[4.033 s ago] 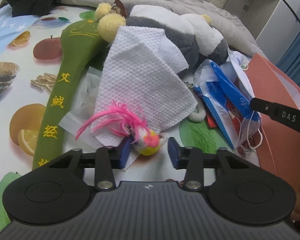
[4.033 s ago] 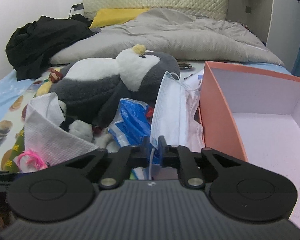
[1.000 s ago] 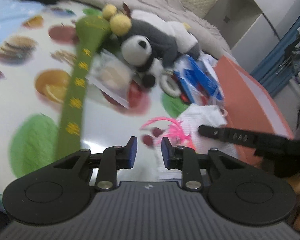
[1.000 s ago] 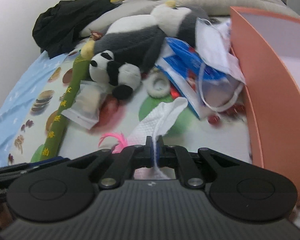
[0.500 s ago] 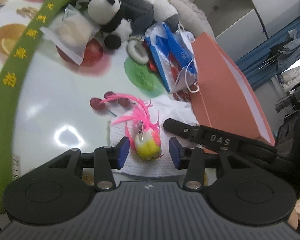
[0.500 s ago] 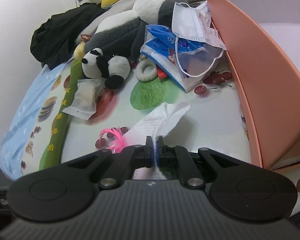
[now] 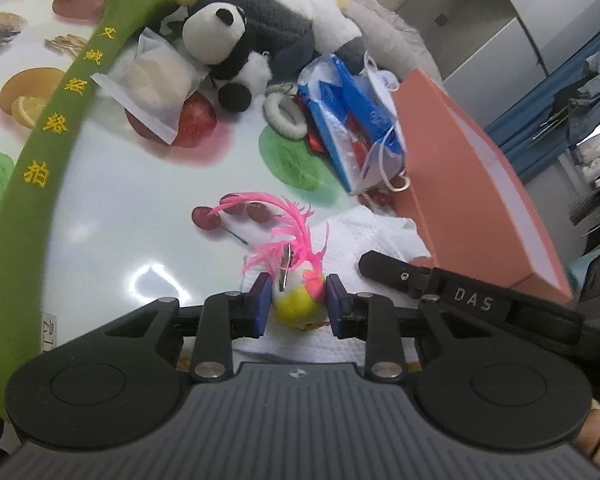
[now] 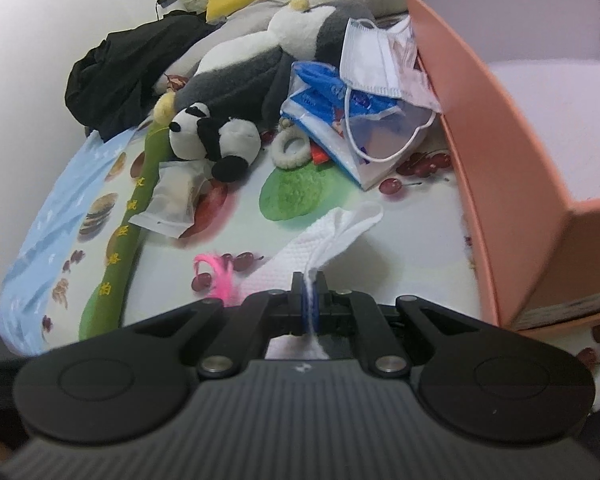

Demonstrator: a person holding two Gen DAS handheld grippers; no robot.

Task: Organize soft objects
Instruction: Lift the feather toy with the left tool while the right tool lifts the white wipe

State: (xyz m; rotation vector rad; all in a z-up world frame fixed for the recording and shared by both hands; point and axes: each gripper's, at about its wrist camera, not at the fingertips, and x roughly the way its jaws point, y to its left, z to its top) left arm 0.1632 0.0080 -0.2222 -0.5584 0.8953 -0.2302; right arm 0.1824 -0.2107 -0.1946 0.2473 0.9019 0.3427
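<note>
Left hand-held gripper (image 7: 296,305): your blue pads sit against both sides of the feather toy (image 7: 298,300), so you are holding it; its pink feathers fan up and away from the pads.
Right hand-held gripper (image 8: 309,305): pinched tight on a fold of the white cloth (image 8: 320,240).
White cloth: it lies on the fruit-print sheet (image 7: 140,216), under the feather toy and just beside the pink box (image 8: 512,184).
Pink box: open top, pale inside.
Pile beyond: your panda (image 7: 224,36) lies against a bigger grey plush toy (image 8: 240,72); a face mask (image 8: 376,68) is draped over a blue packet (image 8: 320,108) by the box wall.
</note>
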